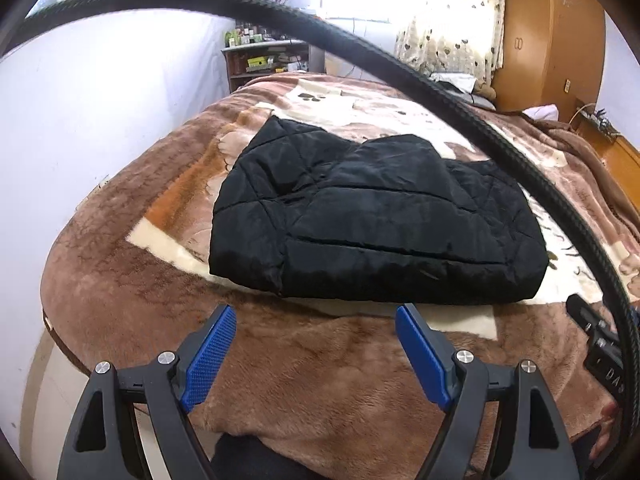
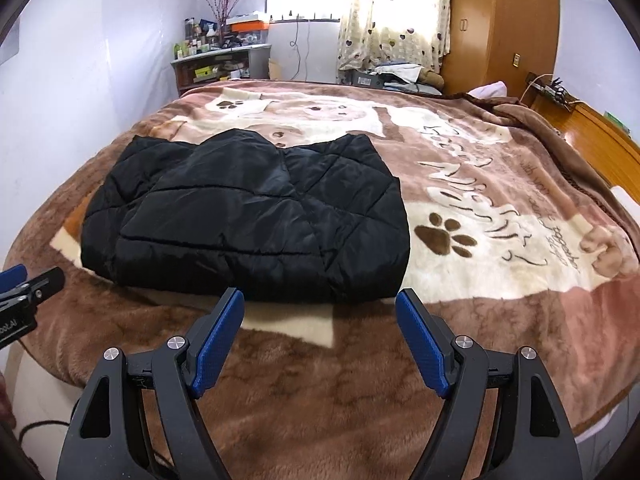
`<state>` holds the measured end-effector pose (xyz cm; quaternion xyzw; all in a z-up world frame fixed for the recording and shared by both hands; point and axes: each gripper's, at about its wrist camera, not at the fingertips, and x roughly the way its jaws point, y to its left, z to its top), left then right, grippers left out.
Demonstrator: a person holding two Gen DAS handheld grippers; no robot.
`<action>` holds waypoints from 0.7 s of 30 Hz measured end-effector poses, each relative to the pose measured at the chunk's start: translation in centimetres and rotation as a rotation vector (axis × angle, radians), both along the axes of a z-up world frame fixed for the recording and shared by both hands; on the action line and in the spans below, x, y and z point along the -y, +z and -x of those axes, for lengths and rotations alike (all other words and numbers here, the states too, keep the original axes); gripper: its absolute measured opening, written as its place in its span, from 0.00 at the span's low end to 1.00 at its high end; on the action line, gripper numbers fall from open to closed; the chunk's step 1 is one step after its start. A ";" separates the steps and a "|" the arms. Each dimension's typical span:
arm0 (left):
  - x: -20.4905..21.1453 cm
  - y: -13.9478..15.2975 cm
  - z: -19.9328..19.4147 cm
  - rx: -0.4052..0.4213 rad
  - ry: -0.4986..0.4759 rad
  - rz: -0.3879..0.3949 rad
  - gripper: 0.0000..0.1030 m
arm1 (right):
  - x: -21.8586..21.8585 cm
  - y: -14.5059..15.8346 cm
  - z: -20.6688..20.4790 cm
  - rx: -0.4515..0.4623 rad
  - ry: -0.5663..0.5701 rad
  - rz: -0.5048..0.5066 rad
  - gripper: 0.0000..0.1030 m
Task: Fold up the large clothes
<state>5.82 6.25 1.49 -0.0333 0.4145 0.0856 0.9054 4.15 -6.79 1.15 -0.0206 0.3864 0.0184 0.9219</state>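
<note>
With the black quilted jacket [image 2: 244,216] lying folded near the bed's [image 2: 320,380] front edge, I hold my left gripper [image 1: 316,316] and right gripper [image 2: 320,300] wide and empty, judging only a final tidy remains.

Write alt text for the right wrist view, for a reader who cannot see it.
A black quilted jacket, folded into a compact rectangle, lies on a brown plush blanket with paw prints covering a bed. The right gripper hovers open and empty just short of the jacket's near edge, and the left gripper shows at the left edge.

"Night" on blanket [image 2: 500,208], "together" beside it
</note>
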 end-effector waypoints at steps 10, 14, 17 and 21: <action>2.7 0.4 2.3 0.022 -0.022 -0.029 0.79 | -0.2 0.3 2.1 0.009 0.009 0.001 0.75; 3.4 0.6 2.8 0.023 -0.023 -0.063 0.79 | 0.0 0.3 2.5 0.008 0.003 -0.005 0.76; 3.9 0.7 3.1 0.026 -0.027 -0.083 0.79 | 0.1 0.2 2.7 0.005 -0.003 -0.008 0.75; 3.8 0.6 3.5 0.030 -0.033 -0.030 0.79 | 0.2 0.2 2.9 0.002 -0.009 -0.011 0.75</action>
